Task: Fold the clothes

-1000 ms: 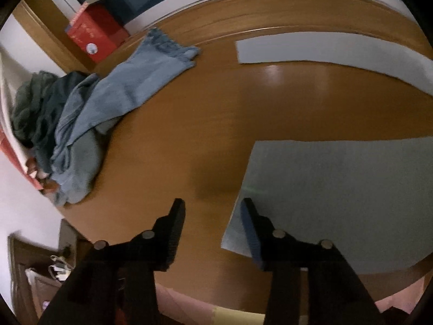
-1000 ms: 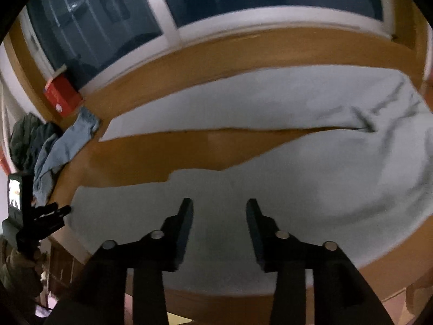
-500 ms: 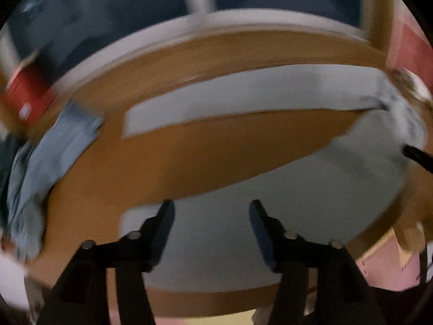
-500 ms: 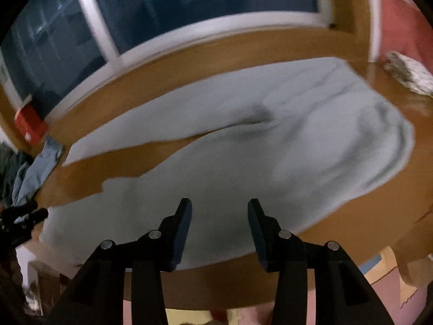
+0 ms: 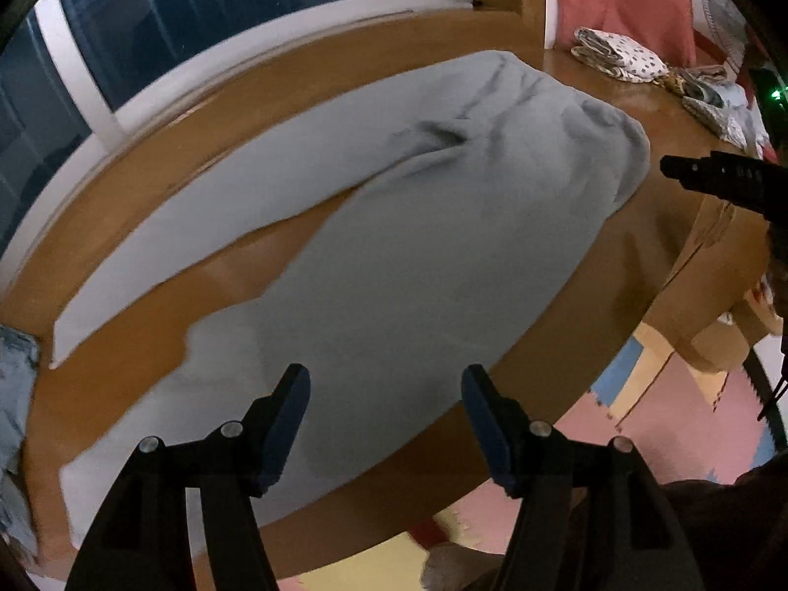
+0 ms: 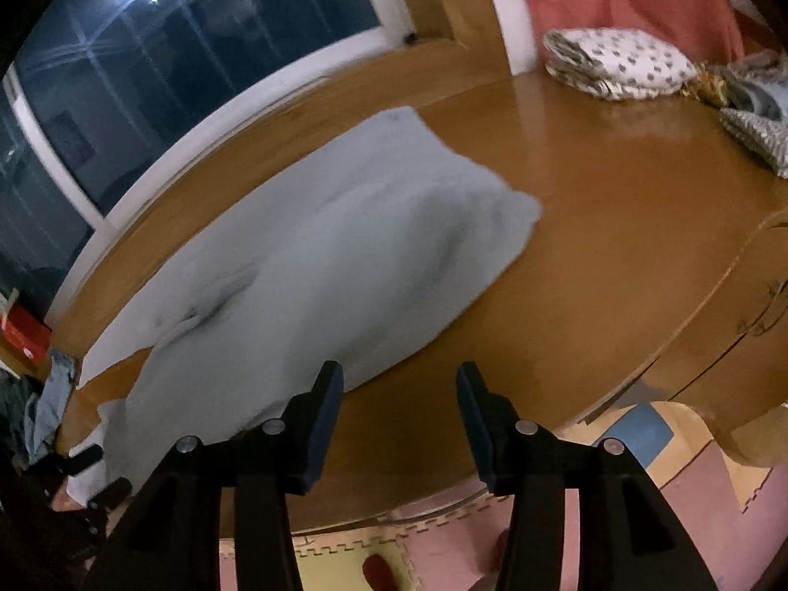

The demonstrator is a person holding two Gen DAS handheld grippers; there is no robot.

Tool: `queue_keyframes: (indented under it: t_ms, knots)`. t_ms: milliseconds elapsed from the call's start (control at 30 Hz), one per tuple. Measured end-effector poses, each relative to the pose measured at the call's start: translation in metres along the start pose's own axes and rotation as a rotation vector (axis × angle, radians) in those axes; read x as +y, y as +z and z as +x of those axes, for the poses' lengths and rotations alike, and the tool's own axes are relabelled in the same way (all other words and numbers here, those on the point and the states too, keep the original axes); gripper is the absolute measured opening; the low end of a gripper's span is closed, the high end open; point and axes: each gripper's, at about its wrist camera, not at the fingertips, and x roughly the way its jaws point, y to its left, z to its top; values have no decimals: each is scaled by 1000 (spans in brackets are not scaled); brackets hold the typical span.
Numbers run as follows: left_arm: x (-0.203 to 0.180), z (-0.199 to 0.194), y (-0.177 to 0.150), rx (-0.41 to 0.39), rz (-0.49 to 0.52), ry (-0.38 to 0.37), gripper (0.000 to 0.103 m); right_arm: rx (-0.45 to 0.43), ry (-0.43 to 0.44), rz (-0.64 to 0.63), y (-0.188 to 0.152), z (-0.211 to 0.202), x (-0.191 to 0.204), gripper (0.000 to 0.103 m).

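Observation:
Light grey trousers (image 5: 418, 256) lie spread flat on a round wooden table (image 5: 147, 305), the two legs running off to the left. My left gripper (image 5: 384, 394) hovers above the near leg by the table's front edge, open with nothing between its fingers. My right gripper (image 6: 399, 389) hangs over bare wood just right of the trousers (image 6: 344, 256); its jaws are opening and hold nothing. At the right edge of the left wrist view, the right gripper (image 5: 689, 172) shows as a dark tip. The left gripper (image 6: 98, 473) appears low on the left in the right wrist view.
Folded patterned clothes (image 6: 620, 64) are stacked at the table's far right. Blue denim garments (image 6: 49, 394) lie heaped at the far left beside a red box (image 6: 24, 340). A cardboard box (image 5: 714, 271) stands off the right edge, on foam floor mats (image 6: 344, 556). Windows run behind the table.
Both grippers have swept to the right along the trousers, from the leg ends towards the waist end. The left jaws stand wider than before; the right jaws widened slightly.

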Motion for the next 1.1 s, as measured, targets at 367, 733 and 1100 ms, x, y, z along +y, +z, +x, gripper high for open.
queue_keyframes:
  t_ms: [367, 733, 1100]
  knots:
    - [-67, 9, 21, 33, -147, 25, 62, 141, 101, -121, 45, 41, -13, 4]
    - [-97, 5, 58, -131, -51, -59, 62, 28, 324, -76, 98, -12, 29, 3]
    - [-102, 22, 94, -225, -137, 104, 62, 127, 403, -77, 143, 16, 68, 3]
